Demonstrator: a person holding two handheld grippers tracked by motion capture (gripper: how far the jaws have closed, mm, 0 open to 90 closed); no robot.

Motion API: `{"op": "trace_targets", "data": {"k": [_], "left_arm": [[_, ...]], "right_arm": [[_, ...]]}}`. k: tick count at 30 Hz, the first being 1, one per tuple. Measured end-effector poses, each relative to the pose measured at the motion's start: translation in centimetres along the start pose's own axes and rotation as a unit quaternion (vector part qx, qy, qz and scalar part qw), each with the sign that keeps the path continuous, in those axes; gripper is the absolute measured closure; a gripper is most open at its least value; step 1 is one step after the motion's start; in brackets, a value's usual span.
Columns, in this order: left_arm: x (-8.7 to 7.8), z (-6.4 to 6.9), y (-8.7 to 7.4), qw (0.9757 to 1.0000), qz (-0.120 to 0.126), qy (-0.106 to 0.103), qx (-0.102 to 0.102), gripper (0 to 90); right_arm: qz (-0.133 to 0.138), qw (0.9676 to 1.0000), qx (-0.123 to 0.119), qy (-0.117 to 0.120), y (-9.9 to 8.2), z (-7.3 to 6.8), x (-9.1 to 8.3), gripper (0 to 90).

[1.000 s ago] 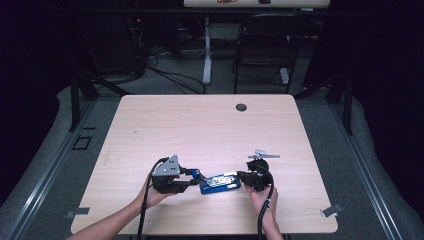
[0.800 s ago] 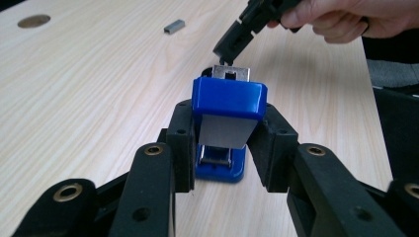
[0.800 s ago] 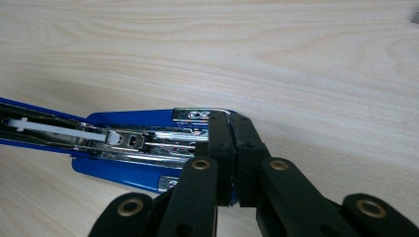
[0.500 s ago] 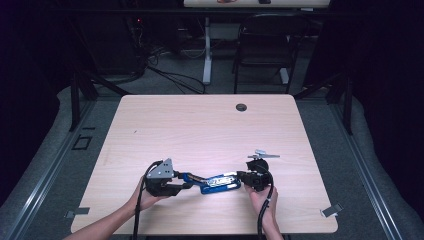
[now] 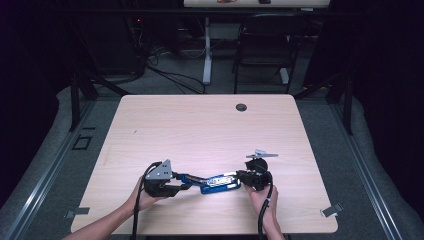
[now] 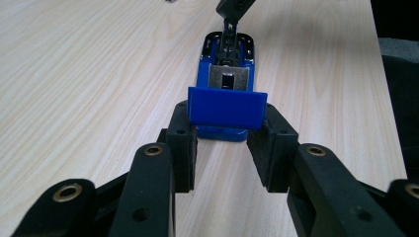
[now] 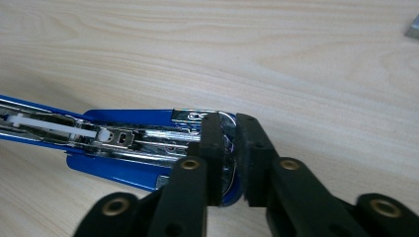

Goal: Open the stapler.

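Note:
A blue stapler (image 5: 212,181) lies swung open along the near part of the table, its chrome staple track facing up. My left gripper (image 5: 182,186) is shut on the blue rear end (image 6: 225,106), one pad on each side of it (image 6: 225,129). The right gripper (image 5: 240,176) is at the stapler's other end. Its jaws have just been opening and stand a narrow gap apart (image 7: 228,129). The chrome nose of the stapler (image 7: 128,143) sits between the pads, which no longer press on it. The right gripper also shows at the top of the left gripper view (image 6: 235,7).
The pale wood table (image 5: 200,125) has a round cable hole (image 5: 241,107) near its far edge. Tape marks sit at the near left corner (image 5: 77,213) and near right corner (image 5: 332,210). A chair (image 5: 265,45) and cables stand on the floor beyond the table.
My left gripper has drawn a little to the left with the stapler's blue end, stretching the stapler out longer. The right hand has stayed put.

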State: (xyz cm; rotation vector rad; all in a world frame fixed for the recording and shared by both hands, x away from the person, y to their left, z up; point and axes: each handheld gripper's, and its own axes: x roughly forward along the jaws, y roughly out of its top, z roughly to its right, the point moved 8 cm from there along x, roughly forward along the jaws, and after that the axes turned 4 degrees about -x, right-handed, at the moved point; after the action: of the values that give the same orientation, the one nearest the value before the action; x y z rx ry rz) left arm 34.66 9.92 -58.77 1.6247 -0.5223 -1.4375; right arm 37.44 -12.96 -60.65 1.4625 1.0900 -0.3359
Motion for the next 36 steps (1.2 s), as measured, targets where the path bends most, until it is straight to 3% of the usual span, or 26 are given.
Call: {"op": "trace_targets", "data": {"k": [5,11,16,18,20,22,23,25,26,27,30,33,36], "left_arm": [[0.0,0.0,0.2,1.0,-0.004,0.0,0.007,65.7],[0.0,0.0,0.4,0.9998,-0.007,-0.002,0.016,65.9],[0.0,0.1,0.5,0.9998,-0.007,-0.003,0.018,66.5],[0.0,0.0,0.5,0.9998,-0.01,-0.004,0.019,66.5],[0.1,0.0,0.6,0.9998,-0.007,-0.004,0.019,66.4],[0.1,0.0,0.8,0.9998,-0.006,-0.005,0.018,66.4],[0.1,0.1,0.9,0.9998,-0.007,-0.004,0.02,66.4],[0.2,0.1,1.1,0.9998,-0.006,-0.006,0.018,66.4],[0.2,0.1,1.1,0.9998,-0.006,-0.006,0.021,66.3],[0.2,0.0,1.1,0.9997,-0.007,-0.005,0.022,66.3],[0.3,-0.1,1.2,0.9998,-0.005,-0.008,0.018,66.3],[0.3,-0.1,1.3,0.9998,-0.004,-0.008,0.019,66.1],[0.4,-0.1,1.4,0.9998,-0.004,-0.007,0.021,66.0]], "right_arm": [[-0.01,0.9989,-0.041,-0.021,0.6,-0.4,-0.3,73.9],[-0.018,0.9976,-0.061,-0.029,0.8,-0.8,-0.1,64.1],[-0.012,0.9931,-0.108,-0.045,1.2,-2.1,-0.6,59.8],[-0.001,0.9913,-0.127,-0.032,1.5,-3.2,-0.9,59.7],[0.014,0.9906,-0.135,0.012,1.8,-5.1,-1.1,60.1],[0.026,0.9873,-0.139,0.071,2.0,-7.4,-0.8,64.3],[0.018,0.9846,-0.141,0.102,2.0,-8.5,-0.5,65.6],[0.003,0.9812,-0.148,0.124,1.9,-9.6,0.7,69.8],[-0.007,0.9803,-0.149,0.129,1.7,-9.8,1.2,75.7],[-0.013,0.982,-0.153,0.11,1.6,-9.8,1.9,78.2],[-0.017,0.982,-0.134,0.132,1.7,-9.5,2.1,78.2],[-0.033,0.9816,-0.149,0.115,1.6,-9.6,2.1,83.5],[-0.038,0.9812,-0.152,0.113,1.6,-9.6,2.3,85.8]]}}
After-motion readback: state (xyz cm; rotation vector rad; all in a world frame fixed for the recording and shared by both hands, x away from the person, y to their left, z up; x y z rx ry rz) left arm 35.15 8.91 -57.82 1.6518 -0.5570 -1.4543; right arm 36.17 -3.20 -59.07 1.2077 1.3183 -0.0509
